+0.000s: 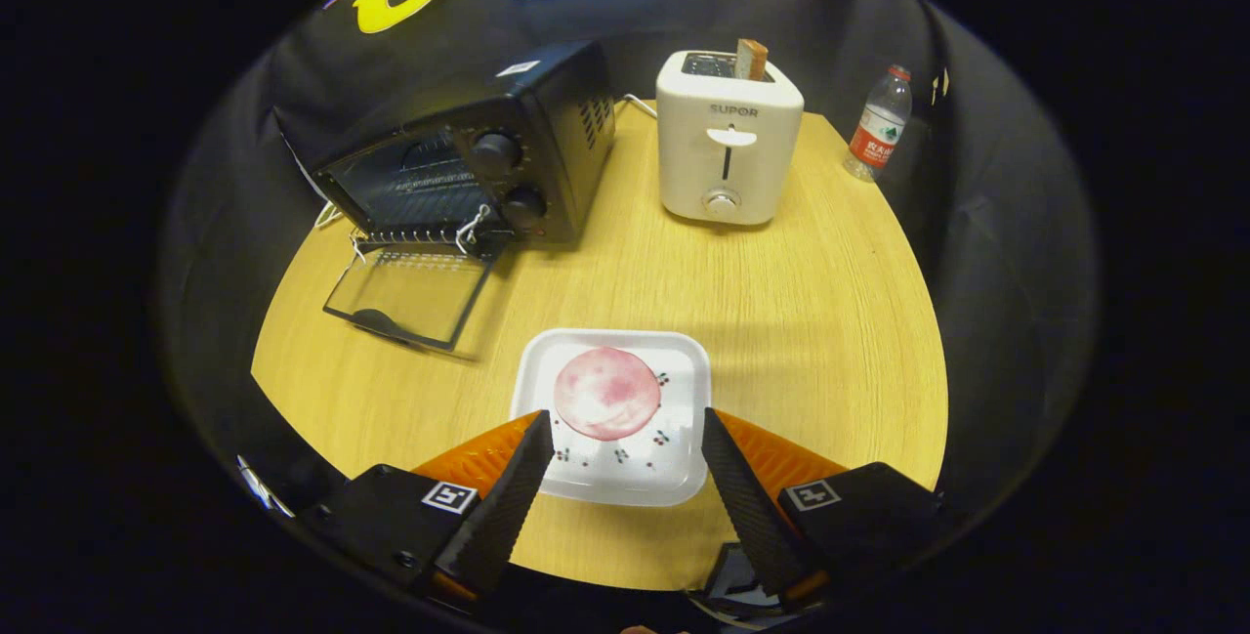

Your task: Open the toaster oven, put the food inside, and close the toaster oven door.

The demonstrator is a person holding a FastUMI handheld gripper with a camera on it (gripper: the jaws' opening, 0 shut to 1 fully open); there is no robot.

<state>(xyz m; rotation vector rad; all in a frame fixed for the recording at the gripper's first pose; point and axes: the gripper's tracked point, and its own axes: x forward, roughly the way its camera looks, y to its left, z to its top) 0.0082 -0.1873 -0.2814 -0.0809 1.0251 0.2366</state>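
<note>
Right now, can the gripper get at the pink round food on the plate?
Probably yes: the gripper is open, its fingers flanking the white plate, with the pink food just ahead and nothing between.

A light wood-grain table (830, 321) with a rounded edge takes up the middle of the booth. Black cloth wall (986, 224) hangs close behind the table and curves round both of its sides, falling in soft folds. Light from above leaves a mild sheen on the table, and the cloth around it stays dark.

Bare table (547, 292) before open oven (459, 165)
</note>
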